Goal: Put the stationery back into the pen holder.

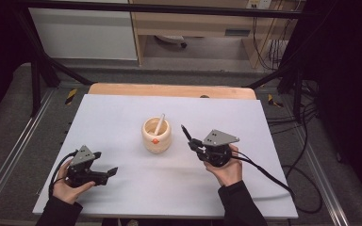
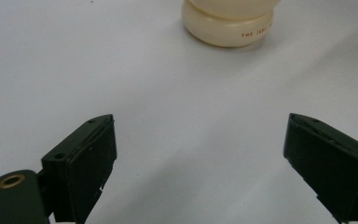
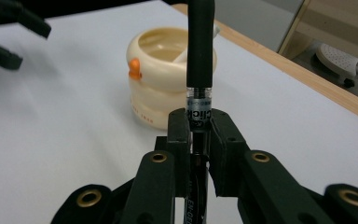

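Observation:
A cream, ring-shaped cup (image 1: 156,135) with an orange knob on its side stands mid-table, and a white stick (image 1: 160,123) leans inside it. Right of the cup, my right gripper (image 1: 195,143) is shut on a black pen (image 1: 186,132) whose tip points up and away. In the right gripper view the pen (image 3: 200,46) rises between the jaws of my right gripper (image 3: 199,126), in front of the cup (image 3: 163,70). My left gripper (image 1: 111,173) rests low at the front left, open and holding nothing. In its own view my left gripper (image 2: 200,154) has its jaws wide apart, facing the cup's base (image 2: 228,23).
A white sheet (image 1: 122,117) covers the table, with a wooden edge (image 1: 169,89) showing at the back. Black cables (image 1: 306,188) lie off the table's right side. A dark metal frame (image 1: 37,70) stands around the table, with cabinets behind it.

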`<state>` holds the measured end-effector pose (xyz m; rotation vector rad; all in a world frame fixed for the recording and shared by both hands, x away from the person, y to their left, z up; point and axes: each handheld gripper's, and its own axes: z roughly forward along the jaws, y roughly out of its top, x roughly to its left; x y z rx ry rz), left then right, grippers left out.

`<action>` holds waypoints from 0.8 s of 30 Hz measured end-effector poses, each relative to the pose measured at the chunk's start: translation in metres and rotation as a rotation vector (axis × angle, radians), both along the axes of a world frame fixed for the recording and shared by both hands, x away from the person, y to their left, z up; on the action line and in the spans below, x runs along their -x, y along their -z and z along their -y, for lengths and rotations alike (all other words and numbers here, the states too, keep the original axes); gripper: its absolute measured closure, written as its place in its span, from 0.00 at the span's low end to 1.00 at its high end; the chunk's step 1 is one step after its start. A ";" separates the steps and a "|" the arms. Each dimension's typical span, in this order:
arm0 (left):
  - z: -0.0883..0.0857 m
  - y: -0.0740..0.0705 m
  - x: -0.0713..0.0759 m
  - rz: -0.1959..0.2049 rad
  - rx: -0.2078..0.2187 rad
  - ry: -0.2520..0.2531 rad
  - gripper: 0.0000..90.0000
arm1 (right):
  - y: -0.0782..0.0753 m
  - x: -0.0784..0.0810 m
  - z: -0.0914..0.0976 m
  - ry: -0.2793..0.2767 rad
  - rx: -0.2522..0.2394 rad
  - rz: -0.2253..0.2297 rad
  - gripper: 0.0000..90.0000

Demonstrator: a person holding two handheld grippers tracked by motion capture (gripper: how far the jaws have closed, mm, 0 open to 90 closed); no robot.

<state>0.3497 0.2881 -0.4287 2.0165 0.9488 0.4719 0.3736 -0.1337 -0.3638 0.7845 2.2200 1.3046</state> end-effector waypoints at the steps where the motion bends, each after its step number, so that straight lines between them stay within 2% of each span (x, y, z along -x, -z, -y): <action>1: -0.001 0.000 0.000 -0.002 0.008 -0.004 0.10 | -0.001 -0.001 -0.001 0.008 -0.023 -0.006 0.89; 6: -0.003 0.002 0.000 -0.002 0.019 -0.016 0.10 | -0.004 -0.007 -0.006 0.039 -0.123 -0.041 0.89; 11: -0.006 0.005 -0.001 -0.015 0.028 -0.024 0.10 | -0.008 -0.013 -0.015 0.059 -0.185 -0.055 0.89; 19: -0.009 0.005 -0.002 -0.021 0.049 -0.025 0.10 | -0.019 -0.020 -0.033 0.087 -0.256 -0.041 0.89; 24: -0.011 0.008 -0.004 -0.027 0.048 -0.031 0.10 | -0.023 -0.027 -0.045 0.104 -0.292 -0.039 0.89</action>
